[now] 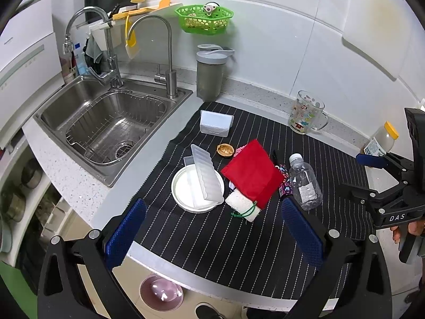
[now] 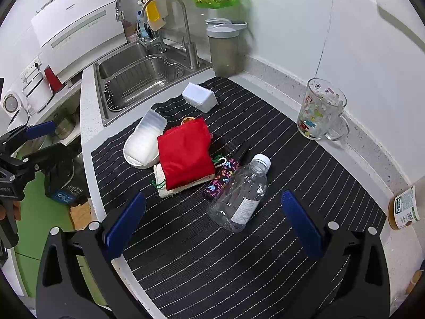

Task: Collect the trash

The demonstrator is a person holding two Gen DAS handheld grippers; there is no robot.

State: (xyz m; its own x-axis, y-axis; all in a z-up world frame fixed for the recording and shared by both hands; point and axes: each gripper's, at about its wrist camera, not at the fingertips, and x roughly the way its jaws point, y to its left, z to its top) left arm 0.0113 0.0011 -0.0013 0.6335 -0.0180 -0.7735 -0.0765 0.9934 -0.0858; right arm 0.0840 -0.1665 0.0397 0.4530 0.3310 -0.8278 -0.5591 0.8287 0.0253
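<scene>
Clear plastic bottle (image 2: pixel 239 194) lies at 12 o'clock between wide-spread right gripper (image 2: pixel 213 223) fingers; left gripper (image 1: pixel 212 228) likewise spread, empty

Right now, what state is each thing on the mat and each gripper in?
left gripper: open, empty
right gripper: open, empty
plastic bottle: capped, empty, lying on its side
red pouch: lying on the white sponge
ice tray: tilted on the white plate
glass mug: upright, empty
</scene>
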